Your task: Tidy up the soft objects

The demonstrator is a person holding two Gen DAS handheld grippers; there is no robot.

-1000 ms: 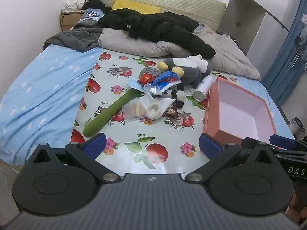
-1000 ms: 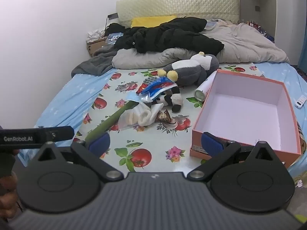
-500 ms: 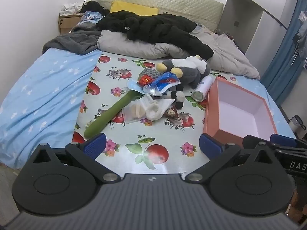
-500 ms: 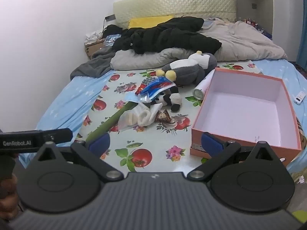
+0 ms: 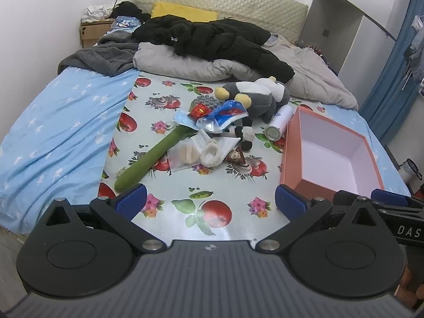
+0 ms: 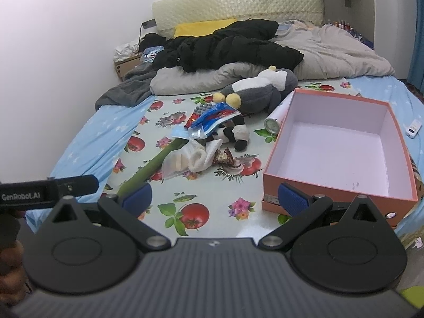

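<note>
A heap of items lies mid-bed on a fruit-print sheet [image 5: 212,185]: a grey and white plush toy [image 5: 259,98] [image 6: 259,92], a small black and white plush [image 6: 233,135], a long green plush [image 5: 156,156] [image 6: 151,167], a white sock [image 5: 212,153] [image 6: 198,156], a clear bag [image 5: 182,156] and a blue foil packet [image 5: 225,114]. To the right stands an open pink box [image 5: 331,153] [image 6: 341,151] with nothing in it. My left gripper [image 5: 210,202] and right gripper [image 6: 215,196] hover open near the bed's foot, short of the heap, holding nothing.
A white spray can [image 5: 277,127] lies between the heap and the box. A black coat [image 5: 212,39] and grey bedding [image 5: 185,66] cover the far half. A white remote [image 6: 414,128] rests right of the box. A blue curtain [image 5: 397,79] hangs on the right.
Both grippers have drawn back and risen slightly, so the bed looks a little farther off. Nothing on the bed has moved, and both stay open.
</note>
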